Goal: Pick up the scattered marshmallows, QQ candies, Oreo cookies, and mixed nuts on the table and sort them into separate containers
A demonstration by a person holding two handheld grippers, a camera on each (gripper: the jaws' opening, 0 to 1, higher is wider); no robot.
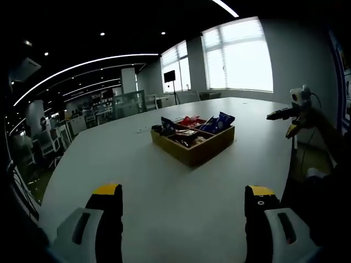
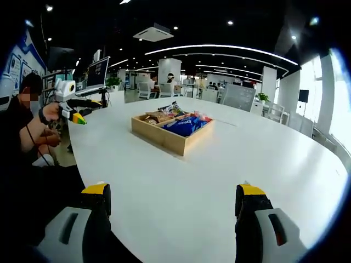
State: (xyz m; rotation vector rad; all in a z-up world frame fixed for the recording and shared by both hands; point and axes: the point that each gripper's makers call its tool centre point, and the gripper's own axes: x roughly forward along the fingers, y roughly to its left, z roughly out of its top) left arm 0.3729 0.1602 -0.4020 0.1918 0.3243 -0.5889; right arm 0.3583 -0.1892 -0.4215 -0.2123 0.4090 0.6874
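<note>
Office lights glow over a white table point(image 1: 164, 181) bearing a wooden tray point(image 1: 193, 145) of snack packets point(image 1: 218, 123), while the left gripper point(image 1: 184, 205) and right gripper point(image 2: 173, 203) both gape, holding nothing.

Dim room, blown-out windows point(image 1: 236, 55), ceiling strip lights point(image 2: 219, 49), fisheye-bent edges

left gripper view: low over table point(image 1: 164, 181) | right gripper view: opposite side | shared: wooden tray point(image 1: 193, 143)
</note>
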